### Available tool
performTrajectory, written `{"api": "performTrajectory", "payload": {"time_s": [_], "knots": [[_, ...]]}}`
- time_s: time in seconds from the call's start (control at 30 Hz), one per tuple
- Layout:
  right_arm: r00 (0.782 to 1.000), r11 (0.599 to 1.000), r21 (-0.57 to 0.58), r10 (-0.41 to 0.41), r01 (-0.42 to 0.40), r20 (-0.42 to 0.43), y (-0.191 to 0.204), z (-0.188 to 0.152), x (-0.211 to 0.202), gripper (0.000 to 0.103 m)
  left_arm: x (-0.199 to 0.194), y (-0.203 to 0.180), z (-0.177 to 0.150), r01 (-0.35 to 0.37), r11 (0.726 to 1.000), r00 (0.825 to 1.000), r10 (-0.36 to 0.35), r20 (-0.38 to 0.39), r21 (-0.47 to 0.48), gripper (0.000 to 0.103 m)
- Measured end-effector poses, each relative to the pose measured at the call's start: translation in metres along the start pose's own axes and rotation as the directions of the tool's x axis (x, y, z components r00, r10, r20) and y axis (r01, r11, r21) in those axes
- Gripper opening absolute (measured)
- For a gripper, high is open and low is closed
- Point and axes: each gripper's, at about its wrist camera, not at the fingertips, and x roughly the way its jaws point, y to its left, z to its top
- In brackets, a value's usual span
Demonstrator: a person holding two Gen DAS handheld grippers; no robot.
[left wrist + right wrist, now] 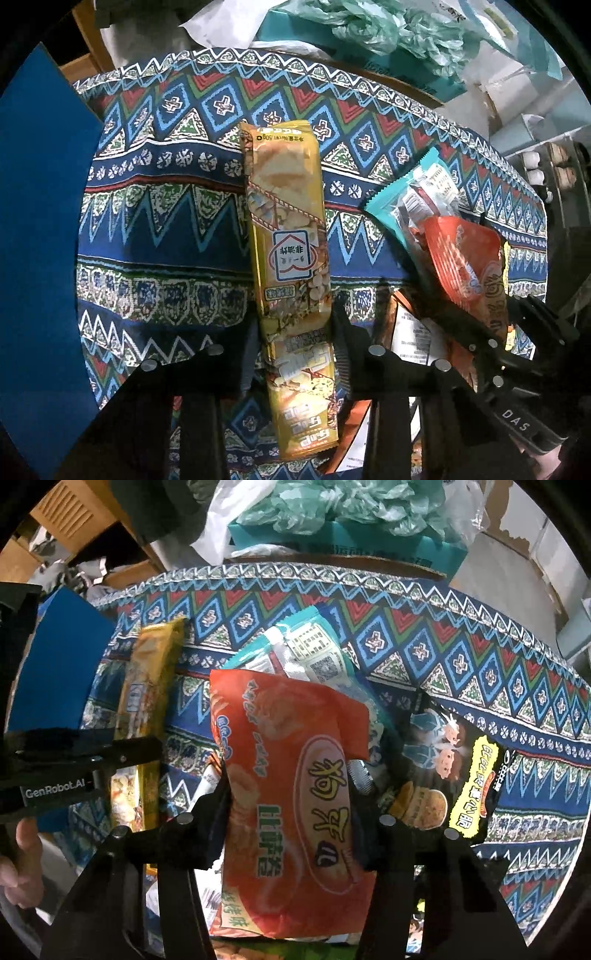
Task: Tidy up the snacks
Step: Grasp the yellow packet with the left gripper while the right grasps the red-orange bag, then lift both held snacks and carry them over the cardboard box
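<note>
My left gripper (295, 354) is shut on a long yellow snack pack (286, 236) and holds it upright over the patterned cloth (166, 206). It also shows in the right wrist view (147, 686), with the left gripper (122, 753) beside it. My right gripper (291, 808) is shut on an orange snack bag (291, 760), seen in the left wrist view (465, 258) too. A teal snack pack (306, 653) lies behind the orange bag. A black snack pack with a yellow label (469, 782) lies to the right.
A blue box (40, 236) stands at the left edge of the table. Behind the table are a teal box (351, 542) with green plastic bags (332, 506), cardboard boxes (62, 513) and white paper. More packs lie under the grippers.
</note>
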Motion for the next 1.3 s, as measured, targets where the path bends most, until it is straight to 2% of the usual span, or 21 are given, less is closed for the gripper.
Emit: {"api": "performTrajectory", "payload": {"time_s": [0.13,0.23,0.37,0.4,0.47,0.53,0.6,0.67,0.83,1.17,1.2,1.27,1.3], "knots": [[1.0,1.0,0.01,0.007,-0.008,0.019,0.003,0.0,-0.012,0.053,-0.009,-0.001,-0.002,0.002,1.0,1.0,-0.002,0.018,0.024,0.032],[1.0,1.0,0.011,-0.001,0.0,0.031,0.007,0.002,-0.019,0.053,-0.018,-0.002,-0.005,-0.015,0.999,0.999,0.013,0.033,0.048,0.017],[0.999,1.0,0.012,-0.003,0.002,0.051,0.01,0.003,-0.03,0.053,-0.029,-0.002,-0.009,-0.018,0.997,0.999,0.014,0.045,0.081,0.018],[0.999,1.0,0.013,-0.006,0.006,0.052,0.011,0.003,-0.032,0.053,-0.028,-0.002,-0.009,-0.022,0.996,0.999,0.019,0.039,0.081,0.022],[0.999,1.0,0.019,-0.015,0.014,0.051,0.013,0.004,-0.033,0.053,-0.024,0.0,-0.008,-0.017,0.998,1.0,0.015,0.027,0.064,0.046],[0.999,0.999,0.029,-0.018,0.016,0.05,0.014,0.003,-0.034,0.053,-0.022,0.005,-0.01,-0.024,0.999,0.998,0.023,0.053,0.024,0.059],[0.998,0.999,0.031,-0.021,0.02,0.053,0.015,0.002,-0.036,0.053,-0.025,0.01,-0.013,-0.028,1.0,0.997,0.028,0.072,-0.004,0.063],[0.998,0.999,0.019,-0.031,0.03,0.061,0.018,-0.002,-0.039,0.053,-0.021,0.011,-0.01,-0.028,0.999,0.998,0.029,0.063,-0.018,0.072],[0.997,0.999,0.013,-0.042,0.041,0.071,0.019,-0.006,-0.042,0.053,-0.012,0.003,-0.002,-0.075,0.997,0.995,0.077,0.069,-0.035,0.074],[0.998,1.0,0.018,-0.021,0.02,0.063,0.013,-0.005,-0.038,0.053,0.013,-0.019,0.003,-0.158,0.987,0.985,0.157,0.068,0.023,0.073],[0.998,1.0,0.02,-0.019,0.018,0.062,0.012,-0.005,-0.038,0.053,0.014,-0.022,0.002,-0.17,0.985,0.983,0.167,0.077,0.038,0.066],[0.998,1.0,0.021,-0.017,0.015,0.061,0.01,-0.005,-0.037,0.053,0.016,-0.027,0.001,-0.199,0.977,0.977,0.192,0.093,0.072,0.042],[0.998,1.0,0.023,-0.017,0.016,0.061,0.01,-0.005,-0.036,0.053,0.016,-0.029,0.001,-0.186,0.978,0.98,0.178,0.091,0.09,0.036]]}}
